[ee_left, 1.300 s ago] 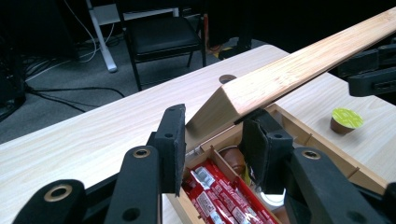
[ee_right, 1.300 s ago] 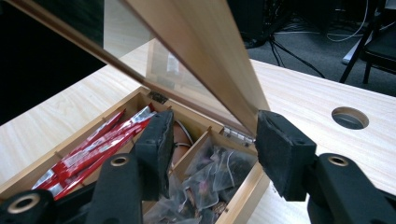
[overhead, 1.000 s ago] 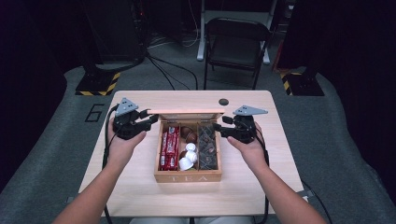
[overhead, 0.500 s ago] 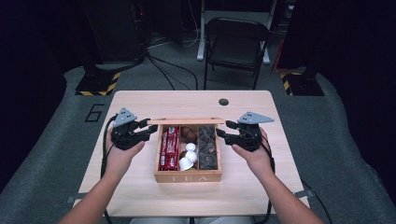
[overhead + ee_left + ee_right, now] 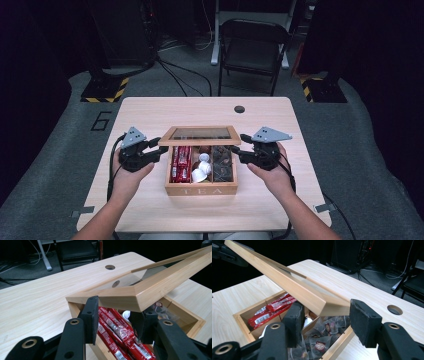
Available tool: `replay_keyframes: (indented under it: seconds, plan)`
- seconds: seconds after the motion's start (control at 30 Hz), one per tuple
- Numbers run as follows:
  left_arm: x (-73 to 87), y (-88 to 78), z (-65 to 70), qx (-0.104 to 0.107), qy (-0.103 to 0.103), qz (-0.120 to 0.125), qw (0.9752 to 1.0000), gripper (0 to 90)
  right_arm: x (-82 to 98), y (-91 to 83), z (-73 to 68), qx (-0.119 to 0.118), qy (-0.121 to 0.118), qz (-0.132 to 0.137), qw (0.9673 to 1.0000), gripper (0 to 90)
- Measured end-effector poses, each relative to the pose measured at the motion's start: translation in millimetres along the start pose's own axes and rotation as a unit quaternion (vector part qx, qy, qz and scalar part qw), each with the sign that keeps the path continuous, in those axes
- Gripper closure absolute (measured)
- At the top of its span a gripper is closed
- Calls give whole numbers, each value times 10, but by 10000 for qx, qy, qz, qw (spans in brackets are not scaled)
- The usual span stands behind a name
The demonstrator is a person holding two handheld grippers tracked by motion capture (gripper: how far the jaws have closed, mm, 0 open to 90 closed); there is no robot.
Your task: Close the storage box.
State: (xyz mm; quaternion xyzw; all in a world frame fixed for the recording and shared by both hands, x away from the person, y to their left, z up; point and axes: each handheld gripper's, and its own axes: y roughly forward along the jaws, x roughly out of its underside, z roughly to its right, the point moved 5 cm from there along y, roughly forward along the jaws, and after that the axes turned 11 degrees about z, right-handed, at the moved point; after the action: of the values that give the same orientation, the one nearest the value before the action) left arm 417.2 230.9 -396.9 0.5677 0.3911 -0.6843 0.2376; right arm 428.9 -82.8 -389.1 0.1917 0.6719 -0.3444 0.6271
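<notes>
Jaws first: the left gripper [image 5: 159,152] has its jaws drawn in about the lid [image 5: 150,290] at its near corner, nine o'clock of the box. The right gripper [image 5: 235,152], at three o'clock, stands part open, that corner lying on one pad with a gap at the other.

We judge the step in hand to be swinging the glass-paned lid on its rear hinge. It hangs half raised over the wooden tea box [image 5: 200,190], which sits mid-bench. To do it well, we would keep both hands level and in step, so the frame does not twist or drop.

Inside, red sachets [image 5: 181,162] fill the nine o'clock compartment, white pods [image 5: 201,167] the middle, and clear-wrapped tea bags [image 5: 223,165] the three o'clock one. Beyond lies the bench [image 5: 150,110].
</notes>
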Motion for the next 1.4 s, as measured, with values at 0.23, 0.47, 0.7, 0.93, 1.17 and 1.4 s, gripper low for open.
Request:
replay_keyframes:
  seconds: [0.23,0.47,0.7,0.93,1.17,1.4]
  plan:
    - [103,-23,34,33,-96,-11,9999,587,86,-4,-57,-43,36,-80,10000,464]
    - [221,-54,69,88,-41,-113,9999,579,208,-31,-91,-17,125,-97,9999,475]
    - [313,-88,146,51,110,-170,9998,537,334,-59,-144,5,84,-171,9998,470]
    - [424,-120,188,98,128,-199,9997,529,460,-86,-184,-8,206,-149,9997,473]
    - [545,-138,211,151,37,-254,9996,529,568,-103,-222,-47,240,-297,9993,473]
    - [678,-135,228,203,-4,-374,9991,530,676,-123,-257,-90,189,-457,9987,473]
